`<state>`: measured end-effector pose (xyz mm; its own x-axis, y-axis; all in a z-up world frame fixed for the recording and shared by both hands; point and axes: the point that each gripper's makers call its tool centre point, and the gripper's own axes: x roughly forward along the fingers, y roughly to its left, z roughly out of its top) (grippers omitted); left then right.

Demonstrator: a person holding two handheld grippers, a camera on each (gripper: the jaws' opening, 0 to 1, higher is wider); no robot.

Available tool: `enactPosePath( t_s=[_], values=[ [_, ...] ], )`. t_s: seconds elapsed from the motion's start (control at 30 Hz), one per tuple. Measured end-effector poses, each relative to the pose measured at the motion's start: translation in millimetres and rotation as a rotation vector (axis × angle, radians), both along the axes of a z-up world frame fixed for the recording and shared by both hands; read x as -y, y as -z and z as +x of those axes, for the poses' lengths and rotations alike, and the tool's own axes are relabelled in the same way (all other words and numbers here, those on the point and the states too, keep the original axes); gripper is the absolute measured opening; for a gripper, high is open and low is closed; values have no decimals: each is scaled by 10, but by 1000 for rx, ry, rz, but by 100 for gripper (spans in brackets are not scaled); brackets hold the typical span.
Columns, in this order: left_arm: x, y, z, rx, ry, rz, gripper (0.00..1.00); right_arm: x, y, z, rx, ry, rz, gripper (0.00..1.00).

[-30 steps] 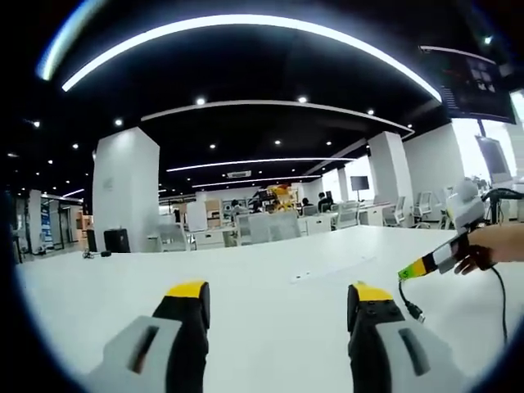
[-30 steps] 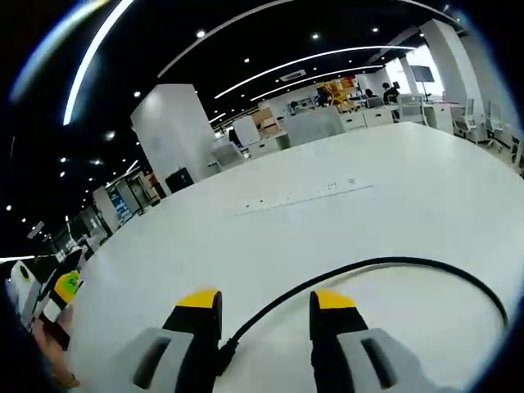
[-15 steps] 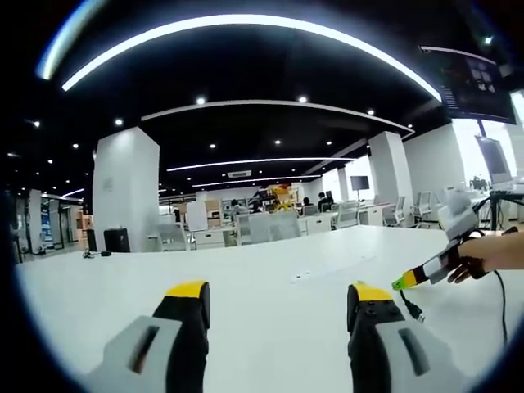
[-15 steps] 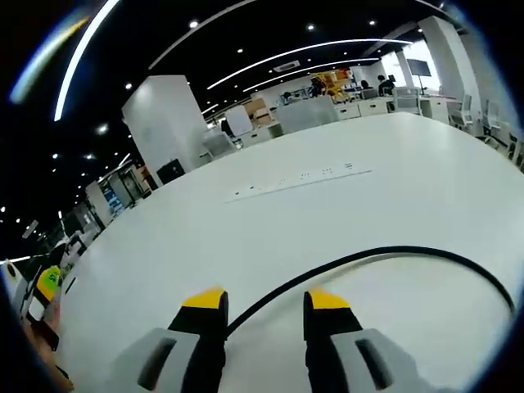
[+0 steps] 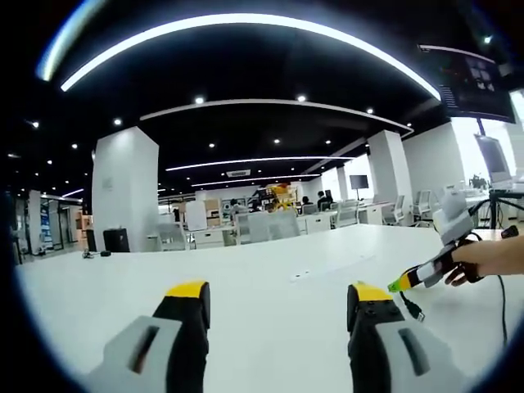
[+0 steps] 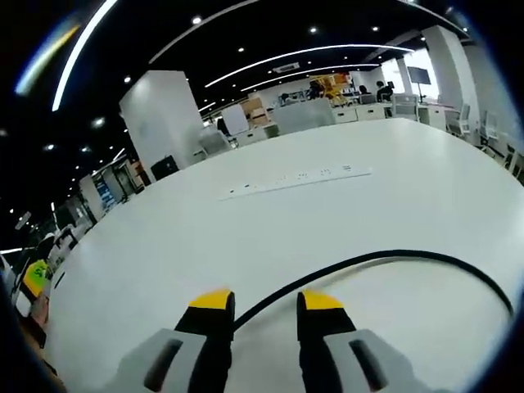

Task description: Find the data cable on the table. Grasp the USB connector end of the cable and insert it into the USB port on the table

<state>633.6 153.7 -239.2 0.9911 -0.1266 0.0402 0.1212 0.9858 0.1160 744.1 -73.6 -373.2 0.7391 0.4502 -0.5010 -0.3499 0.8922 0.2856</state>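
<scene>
Two right hand-held gripper (image 6: pixel 266 301) jaws closer around data cable (image 6: pixel 385 255) than before.

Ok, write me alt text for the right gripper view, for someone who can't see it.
The yellow-tipped right claw points across a white table, with a black cable running out from between its jaws and curving away toward the view's right. Farther along, a long socket strip is set into the tabletop.
</scene>
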Motion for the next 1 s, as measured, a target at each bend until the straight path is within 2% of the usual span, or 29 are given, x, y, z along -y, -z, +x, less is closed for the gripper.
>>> enactPosePath(
  t_s=[0.2,0.47,0.67,1.0],
  values=[
    [9,4,-5,-3,0,3,68,47,7,30,23,32,-10,24],
    [1,10,-9,-8,-5,5,68,99,8,69,2,74,71,18],
    [-8,6,-6,-8,-9,8,68,121,9,86,-31,119,193,13],
    [0,31,7,-16,-6,17,68,80,16,60,-48,111,271,9]
  ],
)
